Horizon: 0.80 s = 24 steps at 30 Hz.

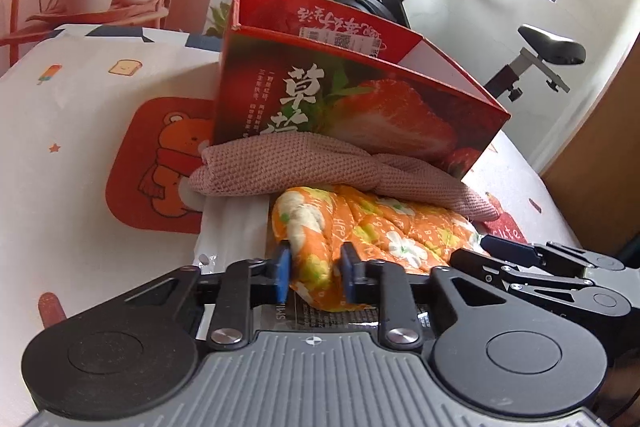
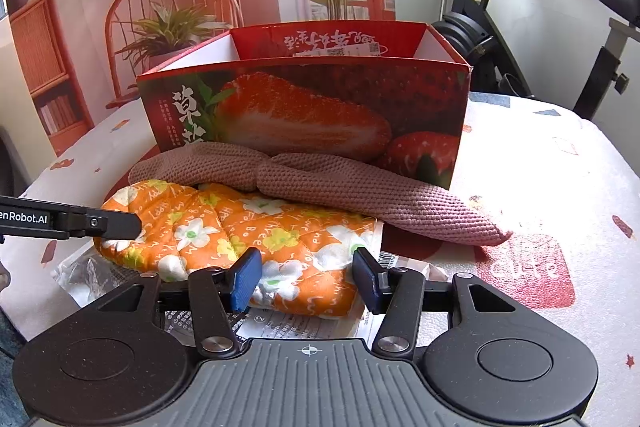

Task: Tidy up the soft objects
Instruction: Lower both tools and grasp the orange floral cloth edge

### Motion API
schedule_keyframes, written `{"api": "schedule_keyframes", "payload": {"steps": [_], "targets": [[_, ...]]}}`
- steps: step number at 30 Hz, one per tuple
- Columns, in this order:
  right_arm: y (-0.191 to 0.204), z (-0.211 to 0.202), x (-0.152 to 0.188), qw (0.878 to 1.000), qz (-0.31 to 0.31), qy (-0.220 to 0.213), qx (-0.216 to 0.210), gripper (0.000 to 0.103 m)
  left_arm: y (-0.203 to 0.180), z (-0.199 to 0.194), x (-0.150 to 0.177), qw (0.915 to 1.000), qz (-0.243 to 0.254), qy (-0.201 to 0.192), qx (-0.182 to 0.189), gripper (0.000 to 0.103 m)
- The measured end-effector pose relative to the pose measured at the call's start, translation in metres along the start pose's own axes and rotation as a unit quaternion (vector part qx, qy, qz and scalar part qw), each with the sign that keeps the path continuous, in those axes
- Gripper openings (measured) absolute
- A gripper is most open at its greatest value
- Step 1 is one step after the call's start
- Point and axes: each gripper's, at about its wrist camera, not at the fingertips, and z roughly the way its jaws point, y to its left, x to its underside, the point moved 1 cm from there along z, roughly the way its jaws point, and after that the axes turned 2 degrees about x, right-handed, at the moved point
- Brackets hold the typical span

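A: We begin with the biggest thing. What stands ahead of our two claws?

B: Ahead of both we see the white bed cover printed with small cartoons (image 2: 540, 155), and on it the open red cardboard box with a strawberry picture (image 2: 304, 115). It stands upright, beyond the cloths, and its open top faces up.

A: And between the box and our claws?

B: First the pink knitted cloth (image 2: 320, 183). It lies along the foot of the box, touching its front wall, and it reaches further to the right than the box does. Part of it rests on the next thing, the orange quilted cloth with white and yellow flowers (image 1: 384, 223), which is nearest to us.

A: Is something under the orange cloth?

B: Yes, a clear plastic bag with printed paper inside (image 2: 76, 275) shows at its near and left edges.

A: Now our claws. How is the left one?

B: The left gripper (image 1: 316, 273) is narrow. Its blue pads (image 1: 283, 277) pinch a raised fold at the left end of the orange cloth, and the fold fills the gap between them.

A: And the right one?

B: The right gripper (image 2: 306, 277) is half wide. The near edge of the orange cloth lies between its fingers. The left pad seems to touch the cloth, but we cannot tell whether both pads press on it.

A: Are the two claws close?

B: They are side by side, each at one end of the same cloth.
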Motion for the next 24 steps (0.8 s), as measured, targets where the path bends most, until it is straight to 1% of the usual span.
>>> {"api": "schedule_keyframes", "payload": {"steps": [4,6,9,13,19,20,22,24], "targets": [[-0.008,-0.002,0.000,0.999,0.030,-0.003,-0.012,0.053,-0.003,-0.007,0.001,0.9999,0.003,-0.012,-0.007,0.020],[-0.011,-0.003,0.000,0.999,0.039,-0.005,-0.008,0.058,-0.003,-0.009,0.002,0.9998,0.000,-0.014,-0.014,0.020],[-0.015,-0.002,0.000,0.999,0.052,-0.002,-0.012,0.061,0.001,-0.009,0.001,0.9995,-0.008,-0.015,-0.026,0.020],[-0.014,0.002,0.002,0.998,0.054,0.001,-0.023,0.061,0.004,-0.002,0.002,0.9994,-0.009,0.001,-0.032,0.020],[-0.008,0.006,0.003,0.998,0.044,0.004,-0.033,0.062,0.006,0.003,0.005,0.9994,-0.004,0.011,-0.032,0.020],[-0.007,0.006,0.003,0.998,0.045,0.003,-0.035,0.060,0.006,0.004,0.005,0.9994,-0.004,0.013,-0.032,0.020],[-0.004,0.005,0.002,0.998,0.039,0.002,-0.041,0.052,0.006,0.003,0.005,0.9995,-0.003,0.012,-0.030,0.020],[-0.003,0.003,0.002,0.999,0.033,-0.002,-0.041,0.041,0.006,0.002,0.006,0.9995,-0.003,0.010,-0.028,0.020]]}}
